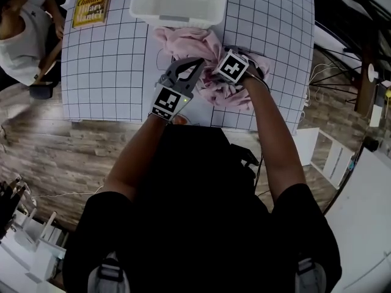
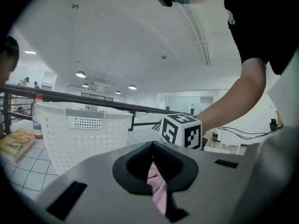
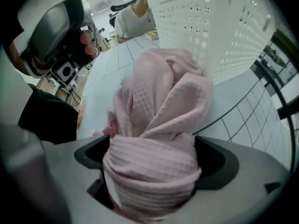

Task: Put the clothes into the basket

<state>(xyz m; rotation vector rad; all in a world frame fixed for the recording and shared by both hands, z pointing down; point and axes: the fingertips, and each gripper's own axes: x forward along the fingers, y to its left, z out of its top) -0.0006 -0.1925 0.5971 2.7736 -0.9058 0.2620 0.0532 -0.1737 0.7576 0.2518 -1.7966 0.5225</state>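
Observation:
A heap of pink clothes (image 1: 206,46) lies on the gridded table (image 1: 104,72), just in front of the white basket (image 1: 177,18). My left gripper (image 1: 197,63) is at the heap's left edge and is shut on a thin fold of pink cloth (image 2: 158,188); the basket (image 2: 84,134) stands to its left. My right gripper (image 1: 219,71) is pushed into the heap, its tips hidden by fabric. In the right gripper view its jaws (image 3: 152,167) stand wide open with a thick roll of the pink cloth (image 3: 159,106) lying between them, and the basket (image 3: 219,27) rises close behind.
A yellow book (image 1: 90,5) lies at the table's far left corner, with a bottle (image 2: 37,118) near it. A person in white (image 1: 24,35) sits beyond the left edge. White furniture (image 1: 330,154) and cables are on the floor to the right.

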